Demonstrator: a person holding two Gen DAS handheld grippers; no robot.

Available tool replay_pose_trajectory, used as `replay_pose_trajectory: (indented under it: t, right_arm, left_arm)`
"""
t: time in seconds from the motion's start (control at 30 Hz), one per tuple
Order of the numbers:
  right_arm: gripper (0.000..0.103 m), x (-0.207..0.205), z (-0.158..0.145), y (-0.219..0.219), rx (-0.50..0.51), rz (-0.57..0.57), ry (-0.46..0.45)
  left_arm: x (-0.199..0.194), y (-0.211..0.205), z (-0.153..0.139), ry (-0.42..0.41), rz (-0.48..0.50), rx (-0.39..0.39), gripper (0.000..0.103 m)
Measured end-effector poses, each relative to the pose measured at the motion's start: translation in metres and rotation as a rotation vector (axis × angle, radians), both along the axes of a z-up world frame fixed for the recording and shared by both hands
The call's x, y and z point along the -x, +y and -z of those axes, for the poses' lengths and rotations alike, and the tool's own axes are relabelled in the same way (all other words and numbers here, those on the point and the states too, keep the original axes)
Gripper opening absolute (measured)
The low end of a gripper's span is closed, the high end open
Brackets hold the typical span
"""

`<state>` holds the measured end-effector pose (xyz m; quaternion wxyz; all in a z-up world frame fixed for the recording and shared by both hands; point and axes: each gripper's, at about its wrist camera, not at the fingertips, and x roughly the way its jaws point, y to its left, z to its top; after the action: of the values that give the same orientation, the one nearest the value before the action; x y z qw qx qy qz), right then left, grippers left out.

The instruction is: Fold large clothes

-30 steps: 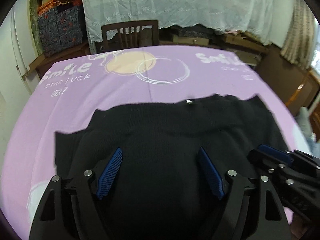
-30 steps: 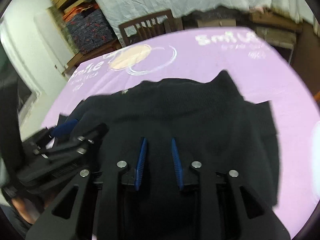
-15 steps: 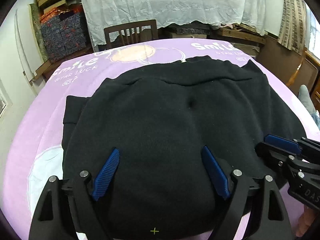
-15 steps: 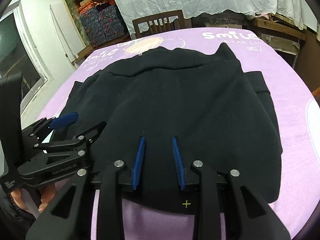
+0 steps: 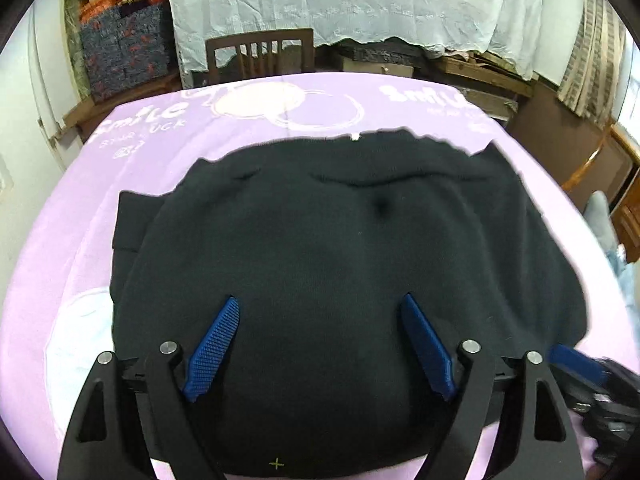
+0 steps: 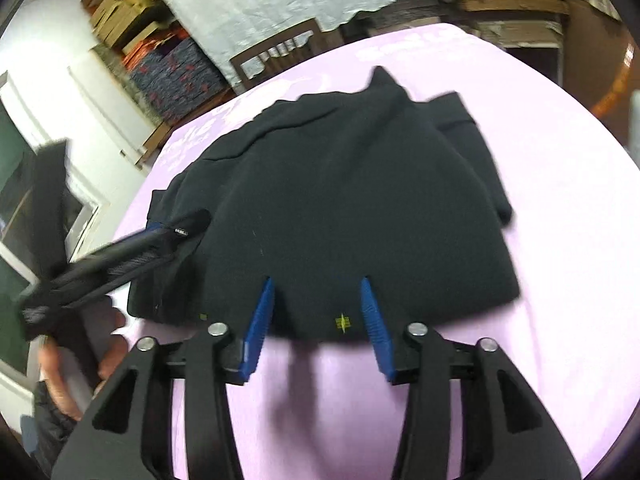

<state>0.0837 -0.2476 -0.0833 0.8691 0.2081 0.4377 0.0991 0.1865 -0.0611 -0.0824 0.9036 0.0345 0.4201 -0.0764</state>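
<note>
A black sweater (image 5: 360, 248) lies folded flat on the purple tablecloth (image 5: 80, 240), collar at the far side. My left gripper (image 5: 319, 300) hovers open and wide over its near half, with nothing pinched. In the right wrist view the sweater (image 6: 352, 200) spreads ahead, its near hem lying between the blue pads. My right gripper (image 6: 317, 282) is opening, and the pads stand apart from the fabric. The left gripper (image 6: 180, 232) shows blurred at the sweater's left edge. The right gripper (image 5: 572, 356) shows at the sweater's near right corner.
A wooden chair (image 5: 260, 54) stands behind the table's far edge. Patterned boxes (image 5: 120, 52) are stacked at the back left and a white lace cloth (image 5: 360, 0) covers the back wall. A person's hand (image 6: 60, 380) holds the left tool. Bare tablecloth (image 6: 560, 240) lies to the sweater's right.
The right gripper's jaws have spread apart; it has drawn back to the sweater's near hem and rolled. The left gripper has shifted a little over the sweater, its jaws slightly wider.
</note>
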Motion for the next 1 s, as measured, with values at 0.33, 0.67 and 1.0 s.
replay_pose_trajectory:
  t: [0.33,0.67,1.0]
  right_arm:
    - [0.059,0.010,0.019,-0.024,-0.187,0.215,0.098]
    - [0.061,-0.041,0.031,-0.051,-0.409,0.428,0.098]
    - [0.056,-0.007,0.030,-0.069,-0.284,0.563,0.010]
  left_arm:
    - [0.009,0.003,0.007,-0.037,0.007,-0.006,0.086]
    - [0.006,0.001,0.008,-0.031,-0.010,-0.009,0.093]
    - [0.006,0.001,0.008,-0.032,-0.032,-0.014,0.098]
